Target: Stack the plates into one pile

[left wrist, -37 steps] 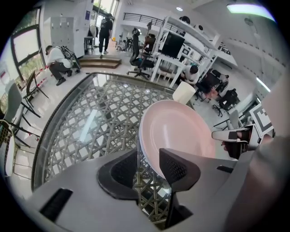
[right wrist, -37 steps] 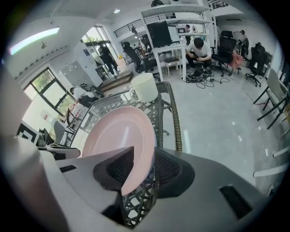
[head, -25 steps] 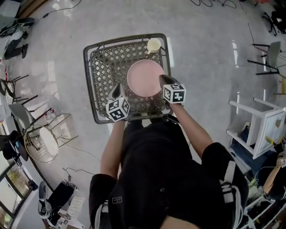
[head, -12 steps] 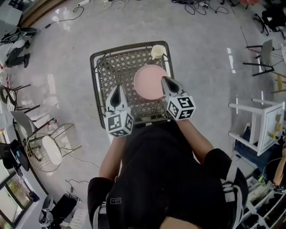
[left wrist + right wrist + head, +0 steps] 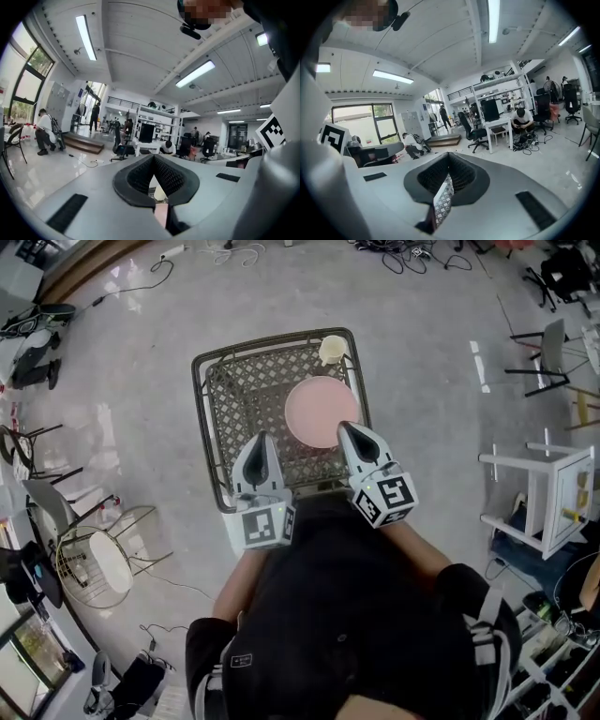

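Mesh worktop (image 5: 225, 390) carries the pink plates (image 5: 322, 412) as 1 pile, far right. Left tool (image 5: 262, 439) and right tool (image 5: 345, 427), both pinched shut and empty, have lifted clear, so stacking looks finished. Cream cup (image 5: 331, 349) sits just beyond.

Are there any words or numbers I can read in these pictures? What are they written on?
No words or numbers can be read anywhere.
Cube on the left gripper: a black-and-white square pattern, no letters.
Cube on the right gripper: the same kind of pattern.
Small white label on the person's black clothing: too small to read.
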`<action>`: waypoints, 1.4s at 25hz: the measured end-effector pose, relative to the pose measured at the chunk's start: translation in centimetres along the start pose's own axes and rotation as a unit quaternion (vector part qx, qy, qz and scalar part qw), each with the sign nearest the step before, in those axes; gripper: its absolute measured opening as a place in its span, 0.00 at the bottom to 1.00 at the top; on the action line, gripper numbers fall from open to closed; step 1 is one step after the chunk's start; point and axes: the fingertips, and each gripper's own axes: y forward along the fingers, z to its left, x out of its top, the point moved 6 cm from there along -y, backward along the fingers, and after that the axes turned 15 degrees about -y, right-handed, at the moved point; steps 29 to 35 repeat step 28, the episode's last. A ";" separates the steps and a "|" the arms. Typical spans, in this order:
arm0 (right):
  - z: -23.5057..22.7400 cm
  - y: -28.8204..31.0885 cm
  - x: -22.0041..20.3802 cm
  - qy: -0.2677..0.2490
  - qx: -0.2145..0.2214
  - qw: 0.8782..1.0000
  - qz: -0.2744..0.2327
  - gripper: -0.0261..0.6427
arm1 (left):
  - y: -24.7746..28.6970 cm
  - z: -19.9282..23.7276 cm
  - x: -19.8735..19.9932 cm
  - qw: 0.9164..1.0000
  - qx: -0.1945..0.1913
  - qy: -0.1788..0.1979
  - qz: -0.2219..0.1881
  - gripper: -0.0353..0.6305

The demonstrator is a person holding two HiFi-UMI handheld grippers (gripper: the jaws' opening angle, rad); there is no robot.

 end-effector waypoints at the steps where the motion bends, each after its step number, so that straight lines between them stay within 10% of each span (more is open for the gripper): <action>1: 0.1 0.0 -0.2 0.003 0.001 1.000 0.002 0.06 | 0.1 0.0 -0.1 1.000 -0.002 0.000 0.002 0.08; 35: 0.3 0.5 -1.2 0.028 0.010 0.999 0.010 0.05 | 0.7 0.0 -0.6 1.000 -0.009 0.000 0.012 0.08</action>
